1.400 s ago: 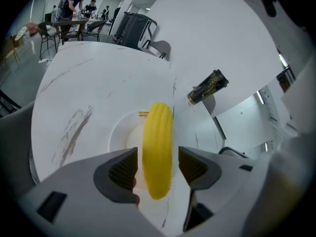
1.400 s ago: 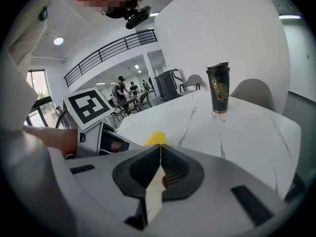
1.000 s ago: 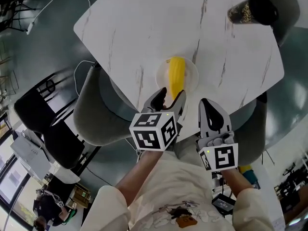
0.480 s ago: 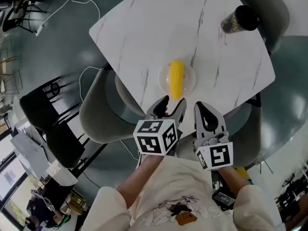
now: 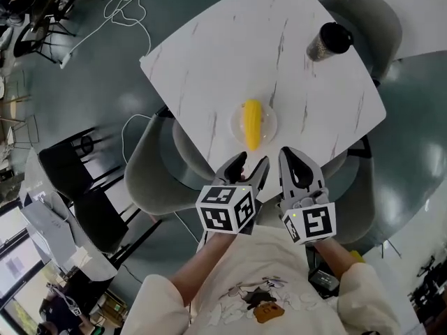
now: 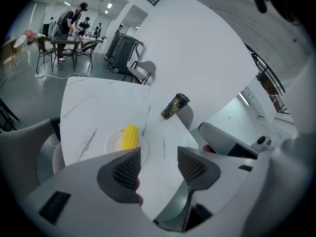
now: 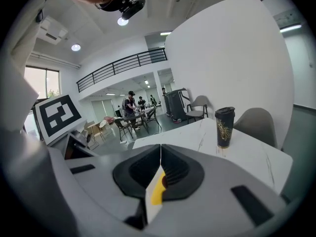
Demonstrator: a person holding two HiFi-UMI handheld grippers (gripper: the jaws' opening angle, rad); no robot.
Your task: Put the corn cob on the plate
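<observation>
a white marble-veined square table (image 5: pixel 230 54) fills the upper middle of the head view. one grey cushioned chair (image 5: pixel 150 180) is tucked at its 7 o'clock side, and another grey chair (image 5: pixel 367 19) stands at 1 o'clock. the left gripper (image 5: pixel 252 162) and right gripper (image 5: pixel 292 153) hang side by side off the table's 6 o'clock edge, pointing toward 12. the left gripper's jaws are spread with nothing between them. the right gripper's jaws are pressed together at the tips and pinch nothing. a dark gold-patterned tumbler with a black lid (image 5: pixel 326 42) stands upright near the 1 o'clock corner. a small round white plate (image 5: pixel 269 117) sits near the 6 o'clock edge. the yellow corn cob (image 5: pixel 251 123) lies on it, running from 12 to 6.
</observation>
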